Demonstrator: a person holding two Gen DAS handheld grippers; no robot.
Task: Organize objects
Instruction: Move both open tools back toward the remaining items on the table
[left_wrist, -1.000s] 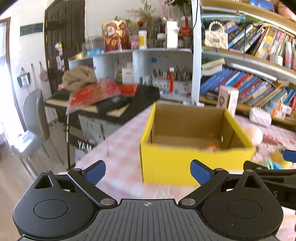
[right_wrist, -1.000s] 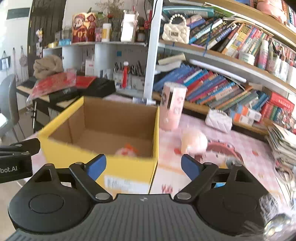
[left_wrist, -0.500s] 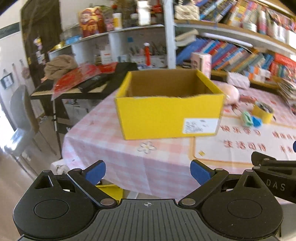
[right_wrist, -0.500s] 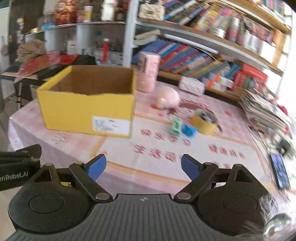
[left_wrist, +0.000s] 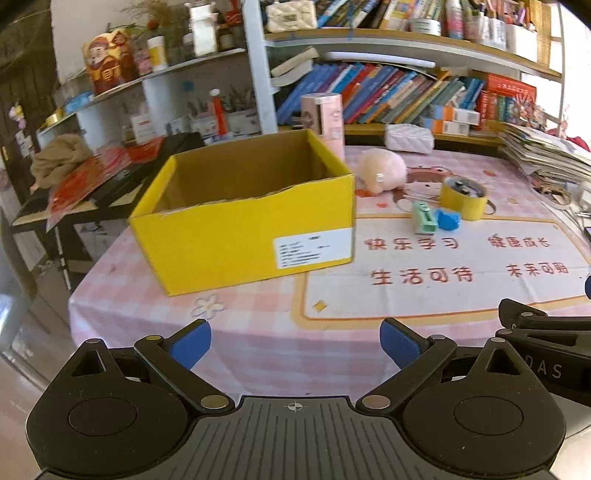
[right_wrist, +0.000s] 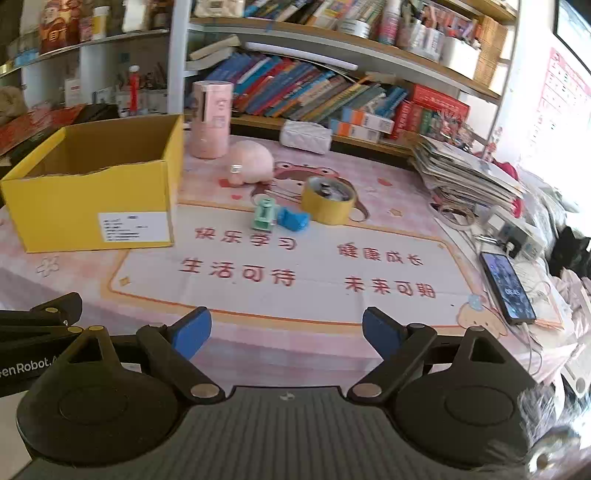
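The yellow box (left_wrist: 243, 221) was seen left on the counter (right_wrist: 332, 266), toys (right_wrist: 280, 218) beside it; both grippers' (left_wrist: 295, 339) (right_wrist: 286, 334) jaws were spread, empty. The tape roll (right_wrist: 328, 201) could be knocked.

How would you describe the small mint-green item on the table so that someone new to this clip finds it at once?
Start at the yellow cardboard box on the pink table, then look to its right, toward the yellow tape roll. Between them lies the mint-green item, beside a blue object. It is the only pale green thing there, blocky and longer than its blue neighbour.
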